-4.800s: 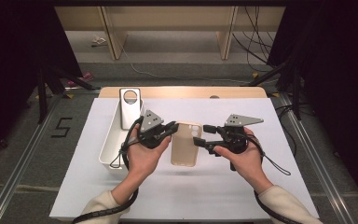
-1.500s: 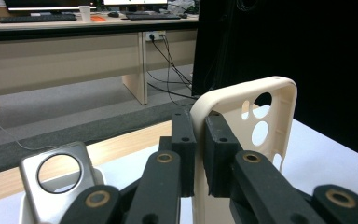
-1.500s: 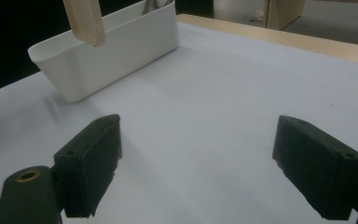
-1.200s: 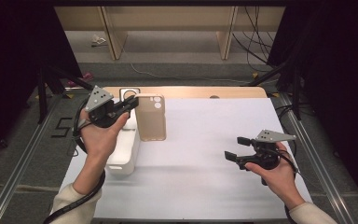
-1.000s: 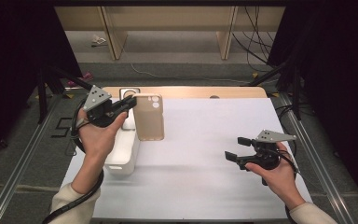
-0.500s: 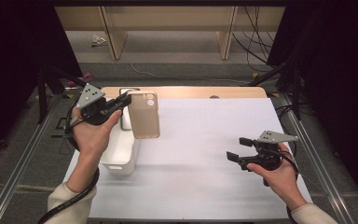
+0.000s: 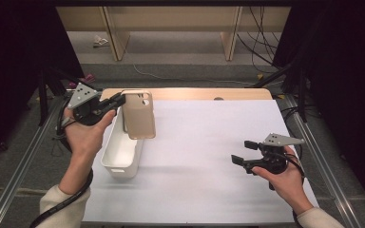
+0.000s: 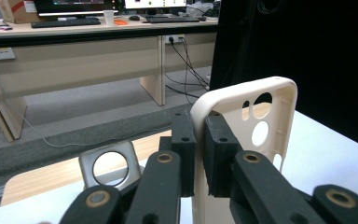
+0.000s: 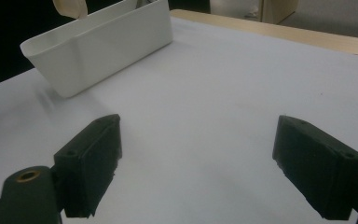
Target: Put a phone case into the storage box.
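The beige phone case [image 7: 139,114] looks light and thin, probably a little flexible and smooth, so I think a hold on its side rim, away from the camera holes, is the safest. It hangs in the air at the far left, above the far end of the white bin [image 7: 122,151]. The left tool [image 7: 117,100] is closed on the case's edge, the rim between its two jaws. The right tool [image 7: 244,152] waits at the near right over the white worktop [image 7: 199,137], with jaws wide and nothing in them.
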Available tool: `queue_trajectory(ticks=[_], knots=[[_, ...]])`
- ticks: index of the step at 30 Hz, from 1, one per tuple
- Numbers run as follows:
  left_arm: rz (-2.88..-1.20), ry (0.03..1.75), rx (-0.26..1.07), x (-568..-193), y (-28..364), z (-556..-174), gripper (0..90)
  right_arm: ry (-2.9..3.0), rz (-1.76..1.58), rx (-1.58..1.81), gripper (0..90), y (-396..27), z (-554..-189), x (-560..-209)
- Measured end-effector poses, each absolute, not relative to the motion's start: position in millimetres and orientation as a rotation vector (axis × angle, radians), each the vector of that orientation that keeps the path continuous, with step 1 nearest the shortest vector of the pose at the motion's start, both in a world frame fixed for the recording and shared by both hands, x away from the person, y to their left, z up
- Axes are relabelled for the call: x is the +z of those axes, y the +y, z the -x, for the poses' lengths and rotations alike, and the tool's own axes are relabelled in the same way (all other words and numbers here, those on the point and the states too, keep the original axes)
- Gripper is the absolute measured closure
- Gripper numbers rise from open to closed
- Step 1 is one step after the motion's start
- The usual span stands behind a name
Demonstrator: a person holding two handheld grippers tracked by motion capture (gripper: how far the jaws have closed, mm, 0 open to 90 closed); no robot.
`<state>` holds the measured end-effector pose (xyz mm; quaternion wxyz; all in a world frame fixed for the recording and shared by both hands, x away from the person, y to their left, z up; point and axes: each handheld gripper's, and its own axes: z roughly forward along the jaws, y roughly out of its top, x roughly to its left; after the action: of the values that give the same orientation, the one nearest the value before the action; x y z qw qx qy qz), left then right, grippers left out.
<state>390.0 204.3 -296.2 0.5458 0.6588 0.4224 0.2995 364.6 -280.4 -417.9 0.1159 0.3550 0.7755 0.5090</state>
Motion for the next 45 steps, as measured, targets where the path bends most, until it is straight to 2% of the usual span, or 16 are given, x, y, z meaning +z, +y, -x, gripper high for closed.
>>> queue_trajectory(ticks=[27,45], knots=[[-1.573,1.028,0.782,-291.3,234.8,-404.3,83.4,2.271,-1.045,1.490,16.4,-280.8,-364.9,-418.7],[-1.597,1.043,0.808,-311.5,246.1,-428.3,83.4,2.272,-1.047,1.494,16.4,-281.0,-365.0,-418.8]])
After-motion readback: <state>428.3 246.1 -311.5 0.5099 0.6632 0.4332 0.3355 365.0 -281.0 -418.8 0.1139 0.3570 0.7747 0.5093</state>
